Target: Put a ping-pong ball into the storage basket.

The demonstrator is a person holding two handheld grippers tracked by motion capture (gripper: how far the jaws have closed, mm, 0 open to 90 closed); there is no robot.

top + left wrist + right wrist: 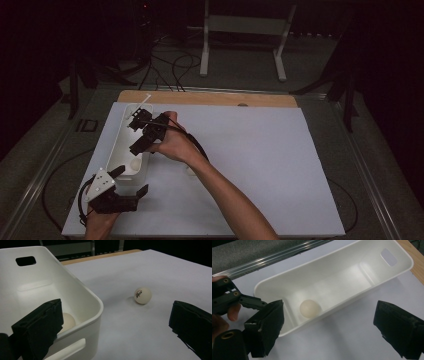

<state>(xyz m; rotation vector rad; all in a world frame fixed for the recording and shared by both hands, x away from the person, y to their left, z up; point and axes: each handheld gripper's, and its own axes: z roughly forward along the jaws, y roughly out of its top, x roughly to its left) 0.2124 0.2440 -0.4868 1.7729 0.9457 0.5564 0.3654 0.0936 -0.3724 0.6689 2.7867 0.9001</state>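
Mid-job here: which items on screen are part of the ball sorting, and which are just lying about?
In the job:
white bin
ball in the bin
loose ball on the table
left claw, open
right claw, open

Lying about:
white stand
floor cables

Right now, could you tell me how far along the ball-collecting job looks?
Done: one ball in the bin lies near the end wall of the white bin. In hand: nothing; the right gripper hangs open over the bin, and the left gripper is open beside it. Left: the printed ball sits on the white sheet.
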